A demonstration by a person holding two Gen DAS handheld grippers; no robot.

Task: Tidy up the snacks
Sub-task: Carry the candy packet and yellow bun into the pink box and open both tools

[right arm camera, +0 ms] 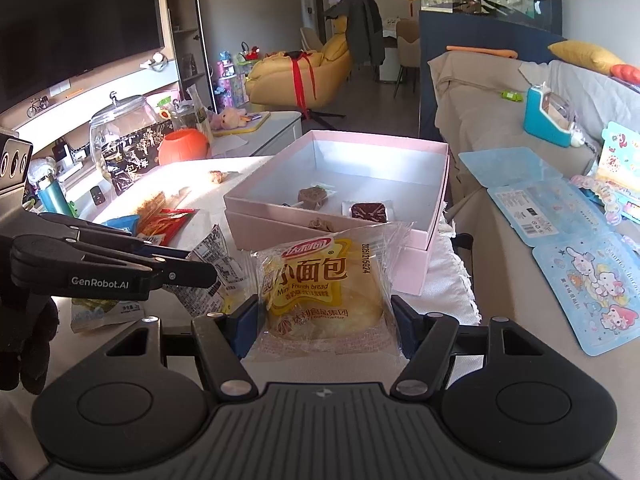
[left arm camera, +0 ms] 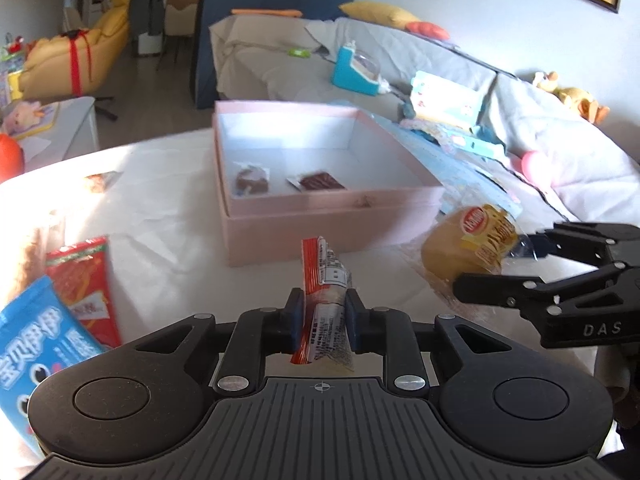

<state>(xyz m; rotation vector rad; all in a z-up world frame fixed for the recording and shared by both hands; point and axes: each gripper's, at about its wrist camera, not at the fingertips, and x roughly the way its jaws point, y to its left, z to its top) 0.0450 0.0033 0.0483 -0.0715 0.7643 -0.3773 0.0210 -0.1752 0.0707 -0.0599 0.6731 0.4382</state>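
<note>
Between the left gripper's (left arm camera: 320,312) pads a thin red packet (left arm camera: 326,280) stands pinched on edge, short of the pink box (left arm camera: 332,236) ahead; so narrow a hold could let it twist free. Ahead of the right gripper (right arm camera: 324,316), clamped on a bread bun (right arm camera: 320,292), the box rim (right arm camera: 336,224) sits close and may snag the loose wrapper.
</note>
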